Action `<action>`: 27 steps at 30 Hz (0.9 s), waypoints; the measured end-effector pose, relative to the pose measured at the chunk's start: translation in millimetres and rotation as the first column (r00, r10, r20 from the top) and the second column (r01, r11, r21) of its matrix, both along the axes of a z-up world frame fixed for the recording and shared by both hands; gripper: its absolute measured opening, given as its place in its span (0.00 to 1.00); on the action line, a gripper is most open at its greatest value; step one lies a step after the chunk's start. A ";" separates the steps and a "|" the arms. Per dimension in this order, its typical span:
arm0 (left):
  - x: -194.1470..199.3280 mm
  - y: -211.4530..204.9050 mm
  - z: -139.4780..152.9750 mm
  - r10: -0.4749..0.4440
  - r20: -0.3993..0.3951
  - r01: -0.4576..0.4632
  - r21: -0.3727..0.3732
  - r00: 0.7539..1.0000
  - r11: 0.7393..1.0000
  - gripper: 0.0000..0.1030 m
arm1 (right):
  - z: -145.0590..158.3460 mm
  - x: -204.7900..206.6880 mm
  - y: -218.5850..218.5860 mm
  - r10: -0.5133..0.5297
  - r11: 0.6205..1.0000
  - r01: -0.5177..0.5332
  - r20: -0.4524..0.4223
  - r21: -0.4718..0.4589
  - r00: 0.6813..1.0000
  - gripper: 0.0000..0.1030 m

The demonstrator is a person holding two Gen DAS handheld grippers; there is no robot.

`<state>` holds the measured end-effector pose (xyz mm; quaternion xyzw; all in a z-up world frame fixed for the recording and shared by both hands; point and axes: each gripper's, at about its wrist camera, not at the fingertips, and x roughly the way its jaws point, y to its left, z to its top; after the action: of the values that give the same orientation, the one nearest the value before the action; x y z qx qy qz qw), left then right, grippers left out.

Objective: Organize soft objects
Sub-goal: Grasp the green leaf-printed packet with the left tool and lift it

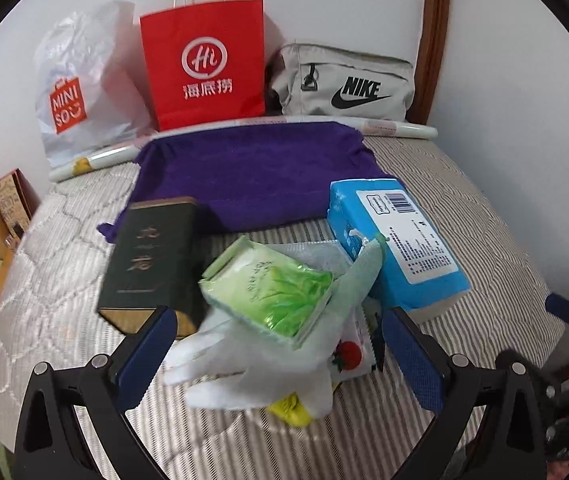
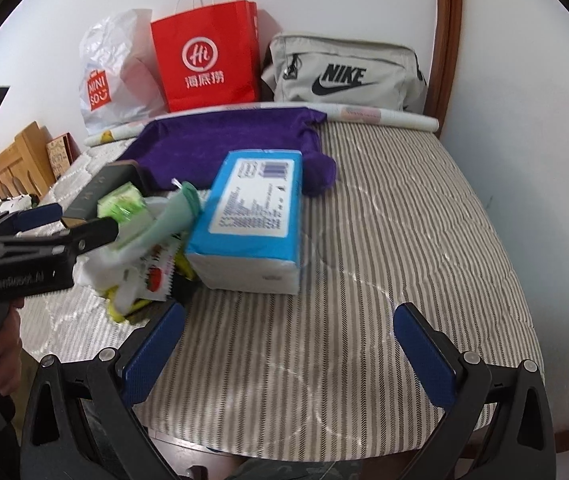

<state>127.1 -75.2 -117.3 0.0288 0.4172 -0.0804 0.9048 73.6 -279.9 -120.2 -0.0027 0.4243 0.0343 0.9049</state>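
A pile of small things lies on the striped bed: a white glove [image 1: 252, 372], a green packet [image 1: 272, 292] on top of it, a pale green cloth [image 1: 360, 272], a strawberry-print packet [image 1: 348, 354] and a yellow item [image 1: 290, 410]. A blue tissue pack [image 1: 396, 240] lies to the right, a dark green box [image 1: 152, 264] to the left, and a purple drawstring bag [image 1: 244, 176] behind. My left gripper [image 1: 278, 348] is open around the glove. It shows in the right wrist view [image 2: 76, 220]. My right gripper [image 2: 288, 348] is open and empty, in front of the tissue pack [image 2: 248, 220].
A Miniso plastic bag [image 1: 80, 92], a red paper bag [image 1: 204, 64] and a grey Nike bag [image 1: 344, 84] stand against the wall at the back. A rolled sheet [image 1: 388, 126] lies in front of them. Wooden items [image 2: 16, 164] stand at the left.
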 end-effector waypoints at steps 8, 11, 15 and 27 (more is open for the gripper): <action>16.3 -2.4 -15.6 0.042 -0.013 -0.042 0.014 0.999 0.999 0.74 | -22.5 14.2 -13.2 0.006 0.999 -0.003 -0.045 0.045 0.999 1.00; 22.0 -1.8 -20.6 0.045 -0.035 -0.044 0.021 0.998 0.999 0.63 | -29.1 18.2 -13.5 0.019 0.998 -0.015 -0.055 0.062 0.998 1.00; 22.1 1.4 -22.0 0.033 -0.021 -0.033 0.012 0.999 0.999 0.58 | -35.5 20.1 -11.0 0.031 0.997 -0.027 -0.068 0.067 0.997 1.00; -9.1 18.7 22.0 -0.020 0.064 0.022 -0.025 0.998 0.999 0.48 | -20.6 18.1 12.6 0.101 0.989 -0.096 -0.038 0.117 0.994 1.00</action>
<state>118.0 -56.5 -95.3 0.0240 0.3866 -0.0942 0.9171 91.8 -267.3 -140.8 0.0292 0.4408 0.1032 0.8912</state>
